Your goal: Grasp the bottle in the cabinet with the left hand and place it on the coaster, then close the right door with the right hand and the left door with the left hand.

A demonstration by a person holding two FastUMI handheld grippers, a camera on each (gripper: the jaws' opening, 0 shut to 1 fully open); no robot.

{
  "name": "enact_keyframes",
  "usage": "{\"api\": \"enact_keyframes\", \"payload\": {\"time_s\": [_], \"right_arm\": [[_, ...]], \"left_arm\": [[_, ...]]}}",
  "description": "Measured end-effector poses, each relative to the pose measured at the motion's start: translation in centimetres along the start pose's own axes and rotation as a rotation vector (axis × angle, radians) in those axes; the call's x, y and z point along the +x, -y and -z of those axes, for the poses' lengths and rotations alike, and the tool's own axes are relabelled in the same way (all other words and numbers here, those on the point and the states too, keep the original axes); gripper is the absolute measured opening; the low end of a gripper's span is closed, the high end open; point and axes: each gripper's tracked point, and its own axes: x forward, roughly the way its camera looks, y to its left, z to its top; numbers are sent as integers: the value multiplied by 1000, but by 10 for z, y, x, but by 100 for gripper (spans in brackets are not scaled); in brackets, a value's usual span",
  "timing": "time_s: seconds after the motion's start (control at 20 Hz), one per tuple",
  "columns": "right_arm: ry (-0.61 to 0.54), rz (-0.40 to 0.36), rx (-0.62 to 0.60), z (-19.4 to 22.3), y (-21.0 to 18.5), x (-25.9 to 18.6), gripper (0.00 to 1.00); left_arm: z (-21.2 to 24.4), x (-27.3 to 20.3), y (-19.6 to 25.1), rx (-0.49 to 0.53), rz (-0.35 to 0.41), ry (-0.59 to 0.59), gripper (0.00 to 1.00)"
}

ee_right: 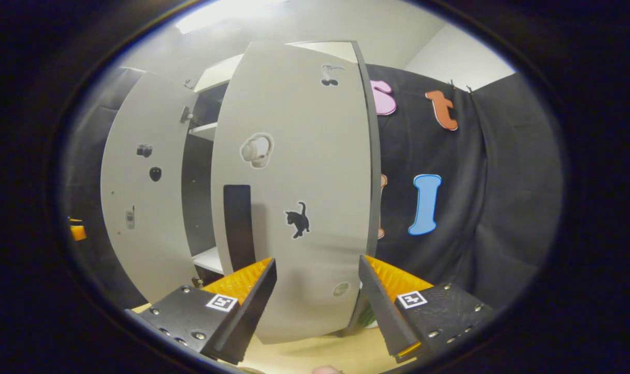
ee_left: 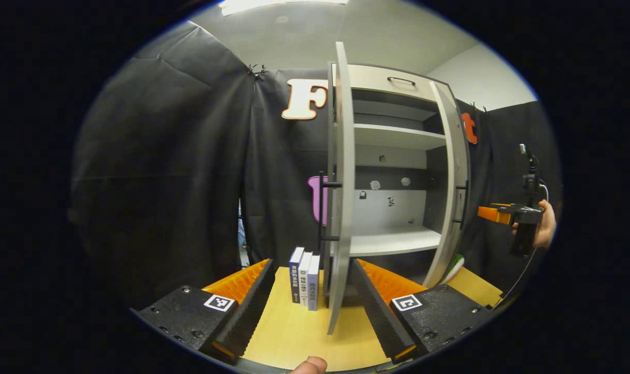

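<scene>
Both grippers gape wide, holding nothing; the right gripper [ee_right: 317, 291] hovers near the right door [ee_right: 294, 182], which could swing shut crookedly if nudged off-centre.

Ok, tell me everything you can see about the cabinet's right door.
The right door is a tall, flat, pale grey panel, apparently laminated board, swung partly open. In the right gripper view its outer face carries stickers: cherries, headphones, a black cat and a small round one near the bottom. A dark vertical handle sits by its free edge. The right gripper is open in front of it, apparently not touching.
</scene>
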Motion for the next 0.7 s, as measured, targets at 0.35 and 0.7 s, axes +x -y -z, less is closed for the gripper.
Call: {"api": "enact_keyframes", "payload": {"time_s": [0.35, 0.7], "right_arm": [[-32, -11, -14, 18, -8, -27, 93], [-20, -47, -33, 15, -21, -44, 93]], "left_arm": [[4, 31, -47, -15, -53, -19, 95], [3, 86, -73, -29, -17, -19, 94]]}}
